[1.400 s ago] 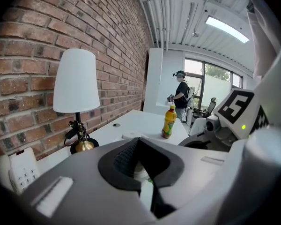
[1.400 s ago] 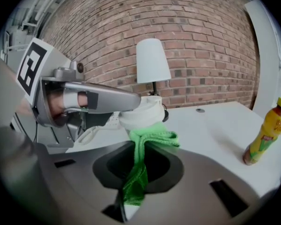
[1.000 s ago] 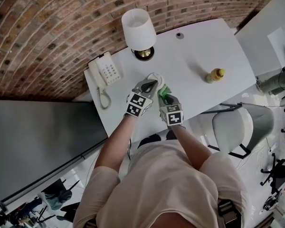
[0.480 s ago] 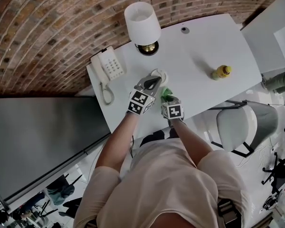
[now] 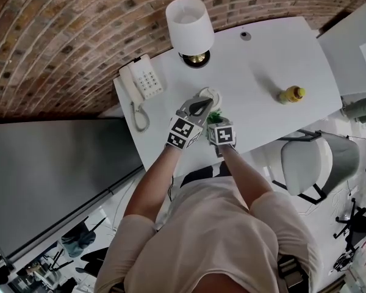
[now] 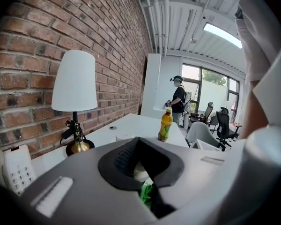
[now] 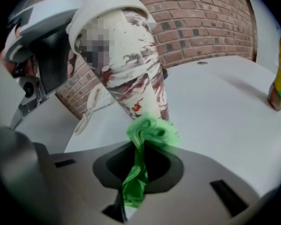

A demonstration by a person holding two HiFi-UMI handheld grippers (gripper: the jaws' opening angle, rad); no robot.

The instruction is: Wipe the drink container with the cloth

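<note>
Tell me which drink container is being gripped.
The white lidded cup, clamped by the left gripper, green cloth at its base; the yellow bottle stands alone, untouched.

The right hand-held gripper [image 5: 218, 122] has slid toward 12 o'clock, closing in beside the cup [image 5: 210, 94]; less of its green cloth [image 5: 215, 116] shows from above

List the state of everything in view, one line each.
Left gripper, fingers shut on the cup.
Right gripper, fingers shut on the cloth.
Cup, lid on, held near its top.
Cloth, bunched, pressed against the cup's lower side.
Bottle, upright, capped, on the table.
Lamp, upright.
Phone, handset on cradle.
</note>
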